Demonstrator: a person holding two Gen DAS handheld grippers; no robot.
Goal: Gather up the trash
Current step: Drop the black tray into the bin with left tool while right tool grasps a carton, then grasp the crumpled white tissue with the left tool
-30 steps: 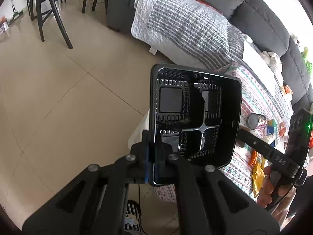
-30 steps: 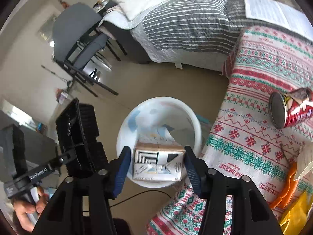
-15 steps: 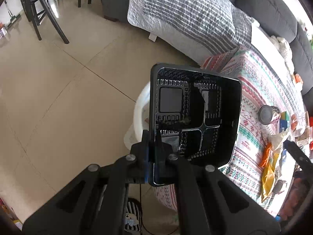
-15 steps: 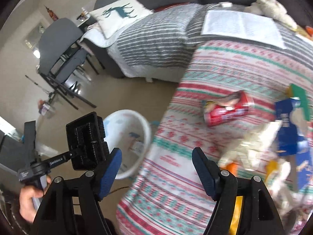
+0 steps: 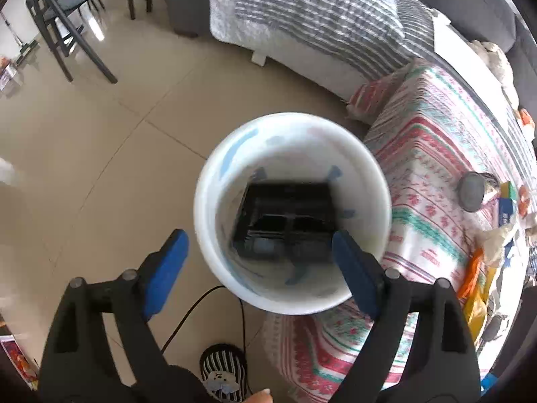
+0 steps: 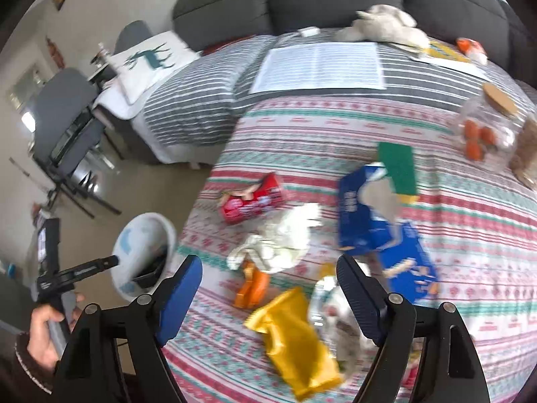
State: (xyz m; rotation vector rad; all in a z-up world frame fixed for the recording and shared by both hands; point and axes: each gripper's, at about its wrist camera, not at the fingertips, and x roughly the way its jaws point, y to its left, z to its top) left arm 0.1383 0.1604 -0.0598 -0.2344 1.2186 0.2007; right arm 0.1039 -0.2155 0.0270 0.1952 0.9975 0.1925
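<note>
**Tray binned, table litter remains**

Beige floor tiles surround the round white plastic bucket (image 5: 292,213), where the black compartmented plastic tray (image 5: 285,223) lies. Both left gripper (image 5: 258,255) and right gripper (image 6: 268,285) have just spread, empty. Red crushed can (image 6: 251,201) at eleven o'clock and yellow foil wrapper (image 6: 295,339) await collection.

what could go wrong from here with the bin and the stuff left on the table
1. The black tray sits tilted in the white bin and fills much of it, so later trash may pile up and spill over.
2. The bin stands on the floor beside the table's edge; a badly aimed drop could miss it.
3. Under the open right gripper, the yellow wrapper and clear plastic overlap, so one grab may drag both.
</note>
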